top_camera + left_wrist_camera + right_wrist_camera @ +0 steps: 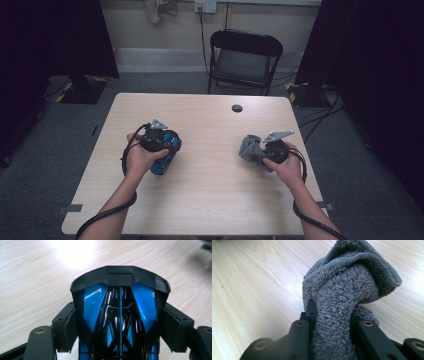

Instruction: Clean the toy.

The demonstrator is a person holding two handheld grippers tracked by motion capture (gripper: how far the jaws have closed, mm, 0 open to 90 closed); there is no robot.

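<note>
A glossy blue and black toy car [120, 312] sits between the jaws of my left gripper [119, 327], whose pads press on both its sides. From above, the car [165, 159] shows under my left hand, just over the left part of the wooden table [210, 200]. My right gripper [332, 315] is shut on a bunched grey terry cloth [347, 287], which bulges out past the jaw tips. In the high view the cloth [249, 148] hangs ahead of the right gripper [260, 150], close above the table's right part.
A black folding chair [243, 60] stands beyond the far table edge. A round dark cable hole [237, 108] is near the far edge. Cables trail from both grippers off the near edge. Black curtains flank both sides.
</note>
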